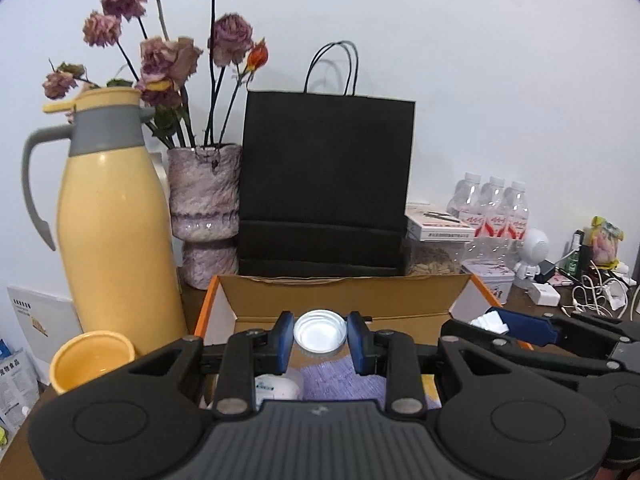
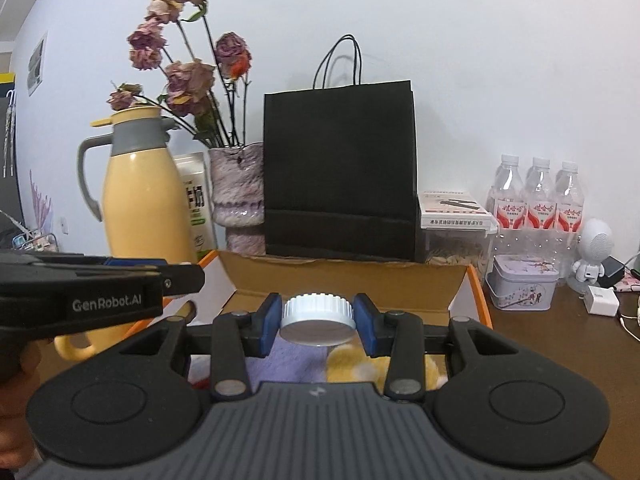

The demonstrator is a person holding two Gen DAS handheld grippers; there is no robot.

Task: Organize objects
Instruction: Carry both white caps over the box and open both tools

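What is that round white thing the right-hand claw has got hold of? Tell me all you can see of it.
The white cap is a round screw-type lid, plastic by the look of it, with a ribbed side wall and a smooth flat face. The face tilts down toward the camera. The right claw pinches it by opposite sides between blue pads. It hangs above the open cardboard box, touching nothing else.
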